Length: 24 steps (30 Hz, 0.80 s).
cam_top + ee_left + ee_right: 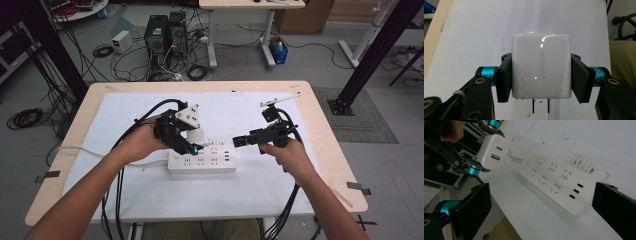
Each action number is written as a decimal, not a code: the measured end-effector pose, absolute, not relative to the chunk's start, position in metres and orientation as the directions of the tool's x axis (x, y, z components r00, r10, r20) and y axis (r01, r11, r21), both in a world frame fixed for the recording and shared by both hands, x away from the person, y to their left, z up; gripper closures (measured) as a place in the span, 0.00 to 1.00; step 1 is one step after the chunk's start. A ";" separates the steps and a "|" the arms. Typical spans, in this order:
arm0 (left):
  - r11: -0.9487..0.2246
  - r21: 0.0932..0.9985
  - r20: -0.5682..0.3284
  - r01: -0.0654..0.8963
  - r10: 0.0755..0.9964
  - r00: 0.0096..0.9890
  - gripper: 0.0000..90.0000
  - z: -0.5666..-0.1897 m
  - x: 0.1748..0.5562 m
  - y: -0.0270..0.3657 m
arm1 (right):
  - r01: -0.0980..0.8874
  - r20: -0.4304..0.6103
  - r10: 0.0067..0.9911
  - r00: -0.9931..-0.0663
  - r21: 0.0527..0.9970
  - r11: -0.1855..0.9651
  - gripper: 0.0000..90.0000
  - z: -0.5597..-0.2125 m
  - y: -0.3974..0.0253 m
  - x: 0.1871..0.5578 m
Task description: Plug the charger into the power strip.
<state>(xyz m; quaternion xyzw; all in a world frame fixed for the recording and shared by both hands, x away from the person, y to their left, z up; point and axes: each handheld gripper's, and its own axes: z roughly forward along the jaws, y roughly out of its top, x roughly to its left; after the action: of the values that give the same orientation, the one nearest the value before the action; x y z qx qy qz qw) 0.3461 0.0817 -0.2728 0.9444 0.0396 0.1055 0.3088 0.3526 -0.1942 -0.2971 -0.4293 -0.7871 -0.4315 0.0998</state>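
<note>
"UGREEN" on charger (540, 66) in left gripper (541, 75)

Bright even light; glare on the charger (540, 66); right gripper view blurred.

A light wooden table (320, 130) carries a white mat (240, 190) over most of its top. 1 white power strip (202, 161) lies flat on the mat, below the left jaws and beside the right jaws.
</note>
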 end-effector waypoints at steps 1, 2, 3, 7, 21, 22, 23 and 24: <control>-0.808 0.589 0.178 0.003 0.134 0.975 0.47 -0.273 0.346 0.080 | 0.771 0.551 0.575 -0.605 0.587 0.248 0.02 -0.299 -0.192 0.353; -0.808 0.589 0.179 0.001 0.132 0.975 0.47 -0.274 0.346 0.079 | 0.774 0.564 0.565 -0.602 0.585 0.241 0.02 -0.300 -0.190 0.354; -0.808 0.589 0.179 -0.002 0.128 0.975 0.47 -0.274 0.346 0.077 | 0.781 0.580 0.556 -0.596 0.578 0.235 0.02 -0.301 -0.189 0.354; -0.807 0.591 0.182 -0.012 0.119 0.976 0.47 -0.275 0.346 0.073 | 0.796 0.622 0.524 -0.582 0.566 0.213 0.02 -0.305 -0.183 0.356; -0.792 0.609 0.193 -0.044 0.094 0.977 0.47 -0.276 0.345 0.057 | 0.834 0.718 0.438 -0.541 0.526 0.169 0.05 -0.313 -0.165 0.362; -0.792 0.609 0.194 -0.044 0.095 0.976 0.47 -0.276 0.345 0.056 | 0.836 0.722 0.436 -0.538 0.523 0.166 0.05 -0.313 -0.164 0.363; -0.792 0.609 0.193 -0.044 0.094 0.977 0.47 -0.276 0.345 0.055 | 0.837 0.725 0.432 -0.536 0.521 0.164 0.05 -0.314 -0.164 0.363; -0.793 0.608 0.195 -0.047 0.092 0.976 0.47 -0.275 0.345 0.054 | 0.840 0.729 0.429 -0.533 0.518 0.163 0.05 -0.314 -0.163 0.364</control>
<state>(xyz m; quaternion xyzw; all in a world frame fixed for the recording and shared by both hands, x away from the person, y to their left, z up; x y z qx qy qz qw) 0.3449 0.0544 -0.2753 0.9405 0.0121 0.1080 0.3218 0.3639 -0.1631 -0.3143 -0.4334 -0.7320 -0.4803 0.2134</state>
